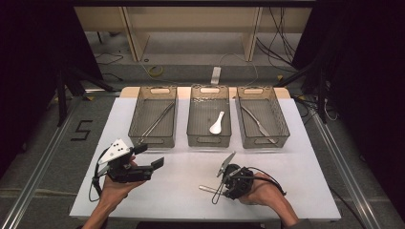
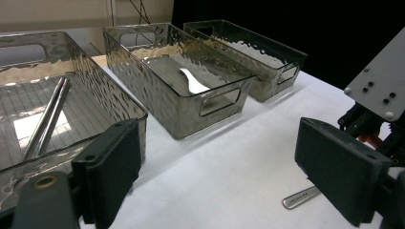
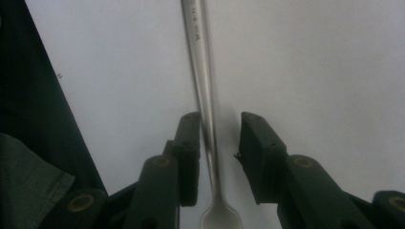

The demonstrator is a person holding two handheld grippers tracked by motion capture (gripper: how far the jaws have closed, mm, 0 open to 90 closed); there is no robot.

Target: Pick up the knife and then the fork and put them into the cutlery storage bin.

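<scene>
Cutlery handle, slim brushed steel, lies flat on the white surface, running straight out from the right gripper. Its jaws straddle the stem, one pad touching, a gap remaining opposite. Left gripper hovers with jaws wide apart.

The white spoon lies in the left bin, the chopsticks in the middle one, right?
Half right. The high view shows the white spoon in the middle bin; the chopsticks lie in the left bin.
</scene>
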